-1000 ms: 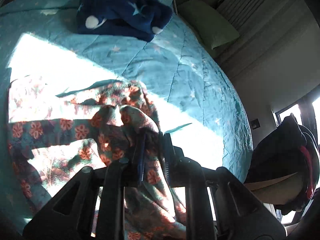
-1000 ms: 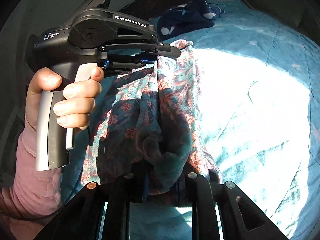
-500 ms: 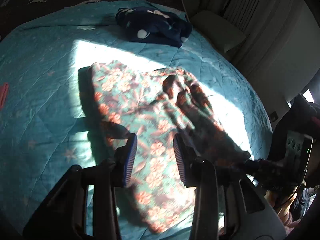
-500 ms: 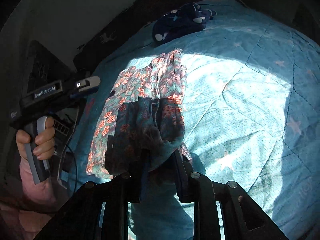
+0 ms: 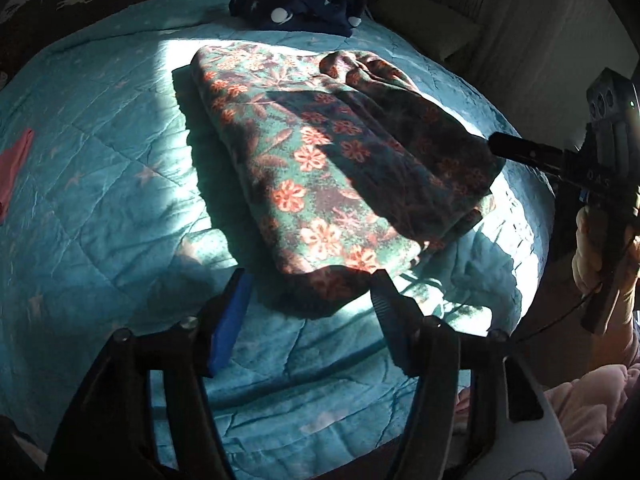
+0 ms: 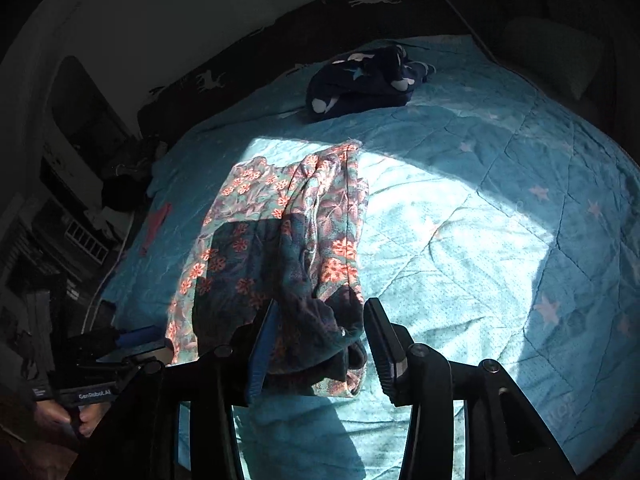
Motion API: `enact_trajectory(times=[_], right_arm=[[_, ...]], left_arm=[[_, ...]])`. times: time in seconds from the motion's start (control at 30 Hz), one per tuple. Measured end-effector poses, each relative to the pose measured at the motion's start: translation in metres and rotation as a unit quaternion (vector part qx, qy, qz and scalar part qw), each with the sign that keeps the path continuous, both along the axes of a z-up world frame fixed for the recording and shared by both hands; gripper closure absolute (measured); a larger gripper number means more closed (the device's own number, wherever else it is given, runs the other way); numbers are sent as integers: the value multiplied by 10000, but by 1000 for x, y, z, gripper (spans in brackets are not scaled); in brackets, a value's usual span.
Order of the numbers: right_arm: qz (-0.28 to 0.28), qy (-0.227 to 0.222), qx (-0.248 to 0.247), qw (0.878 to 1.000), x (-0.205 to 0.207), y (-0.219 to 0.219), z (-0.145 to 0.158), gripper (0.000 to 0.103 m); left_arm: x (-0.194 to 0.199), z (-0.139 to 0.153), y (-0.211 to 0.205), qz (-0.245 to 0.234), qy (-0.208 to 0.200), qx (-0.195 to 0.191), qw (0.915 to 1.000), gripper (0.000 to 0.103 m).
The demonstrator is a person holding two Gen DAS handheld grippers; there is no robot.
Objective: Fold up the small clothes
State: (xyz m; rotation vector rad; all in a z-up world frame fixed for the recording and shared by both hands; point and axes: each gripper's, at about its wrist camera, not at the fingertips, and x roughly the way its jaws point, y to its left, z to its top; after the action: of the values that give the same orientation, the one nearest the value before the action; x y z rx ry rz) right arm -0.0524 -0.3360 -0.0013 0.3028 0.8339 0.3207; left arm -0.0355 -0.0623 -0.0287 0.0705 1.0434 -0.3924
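A teal garment with orange flowers [image 5: 320, 168] lies folded lengthwise on the teal quilted bed [image 5: 100, 208]; it also shows in the right wrist view [image 6: 280, 248]. My left gripper [image 5: 308, 308] is open and empty, just short of the garment's near end. My right gripper [image 6: 320, 336] is open, its jaws either side of the garment's bunched near end, not closed on it. The right gripper also shows at the right edge of the left wrist view [image 5: 500, 146], at the garment's edge. The left gripper shows at lower left in the right wrist view [image 6: 136, 344].
A dark blue garment with white stars [image 5: 296, 12] lies bunched at the far end of the bed, also in the right wrist view [image 6: 364, 80]. A pink item [image 5: 14, 168] lies at the bed's left edge. A green pillow [image 5: 424, 24] sits far right. Dark furniture [image 6: 60, 220] stands left.
Both grippers have let go of the flowered garment and opened. It was held up a second ago and now lies flat on the bed. Both grippers have drawn back from it.
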Motion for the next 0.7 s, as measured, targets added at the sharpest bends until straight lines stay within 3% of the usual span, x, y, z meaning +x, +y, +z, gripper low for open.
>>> enact_trajectory(times=[0.17, 0.3, 0.37, 0.47, 0.7], right_arm=[[-7, 11, -217, 9998, 5, 13, -2, 57], [-141, 123, -310, 9993, 7, 14, -7, 59], [-182, 161, -546, 9982, 10, 18, -8, 96], [-132, 83, -635, 9979, 7, 24, 0, 97], [11, 235, 218, 9995, -10, 2, 20, 97]], left_arm=[[-3, -14, -17, -137, 135, 157, 9997, 38], [14, -24, -8, 302, 157, 95, 9994, 38], [16, -20, -1, 459, 74, -13, 9989, 38], [14, -11, 5, 527, -146, 111, 9984, 38], [8, -10, 42, 1027, -3, -168, 9946, 38]])
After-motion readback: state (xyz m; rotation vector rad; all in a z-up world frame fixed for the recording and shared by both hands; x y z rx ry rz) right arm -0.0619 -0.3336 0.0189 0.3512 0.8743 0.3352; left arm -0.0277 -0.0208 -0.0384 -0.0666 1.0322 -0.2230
